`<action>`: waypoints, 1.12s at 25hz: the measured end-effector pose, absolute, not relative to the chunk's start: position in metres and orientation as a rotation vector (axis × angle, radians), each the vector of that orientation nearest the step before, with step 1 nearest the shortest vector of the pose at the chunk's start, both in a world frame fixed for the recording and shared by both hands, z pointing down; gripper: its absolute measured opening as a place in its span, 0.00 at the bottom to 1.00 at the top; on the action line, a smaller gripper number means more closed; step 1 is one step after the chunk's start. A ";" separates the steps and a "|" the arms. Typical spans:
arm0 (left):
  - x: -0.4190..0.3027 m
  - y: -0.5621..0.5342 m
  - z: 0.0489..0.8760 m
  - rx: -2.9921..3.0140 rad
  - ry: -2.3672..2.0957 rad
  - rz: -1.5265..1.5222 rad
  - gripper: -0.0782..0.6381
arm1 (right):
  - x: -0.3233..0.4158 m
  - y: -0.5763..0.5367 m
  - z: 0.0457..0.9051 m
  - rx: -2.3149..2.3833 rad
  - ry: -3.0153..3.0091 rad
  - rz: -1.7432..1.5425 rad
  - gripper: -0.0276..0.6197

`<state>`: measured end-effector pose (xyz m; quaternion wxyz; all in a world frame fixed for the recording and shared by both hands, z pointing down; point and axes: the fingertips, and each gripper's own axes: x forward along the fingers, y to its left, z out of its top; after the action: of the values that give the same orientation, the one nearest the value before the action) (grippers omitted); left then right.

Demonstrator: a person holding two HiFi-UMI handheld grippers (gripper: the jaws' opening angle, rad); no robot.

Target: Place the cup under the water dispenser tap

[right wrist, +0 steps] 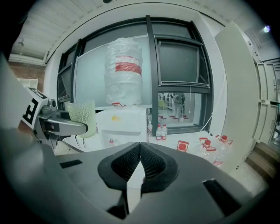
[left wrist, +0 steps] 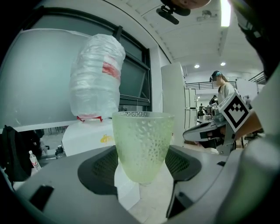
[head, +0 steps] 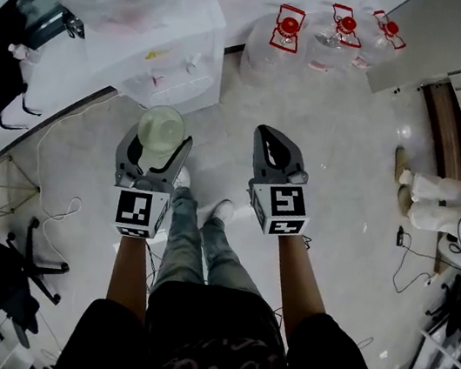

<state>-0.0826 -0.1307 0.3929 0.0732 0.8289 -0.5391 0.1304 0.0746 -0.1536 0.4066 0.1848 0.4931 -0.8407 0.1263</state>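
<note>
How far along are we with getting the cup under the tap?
Done: the cup is clamped upright in the left gripper. In hand: it is held above the floor, short of the water dispenser. Left: bring it under a tap and release. The right gripper is shut and empty.

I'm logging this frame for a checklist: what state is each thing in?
cup: upright, looks empty, clamped between the left jaws
left gripper: shut on the cup
right gripper: shut, empty
water dispenser: bottle loaded upside down on top
spare water jugs: standing, red caps on
</note>
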 end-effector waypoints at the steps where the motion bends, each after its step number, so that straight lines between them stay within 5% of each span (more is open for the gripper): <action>1: -0.083 -0.134 0.398 2.488 -1.619 0.384 0.59 | 0.074 -0.156 0.412 1.387 -2.367 0.358 0.07; 28: -0.089 -0.211 0.610 2.478 -1.594 0.462 0.59 | 0.070 -0.207 0.629 1.346 -2.298 0.437 0.07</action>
<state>-0.0886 -0.2112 0.6096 0.0796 0.8283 -0.5327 0.1544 0.0700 -0.2065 0.6288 0.2195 0.4865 -0.8308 0.1581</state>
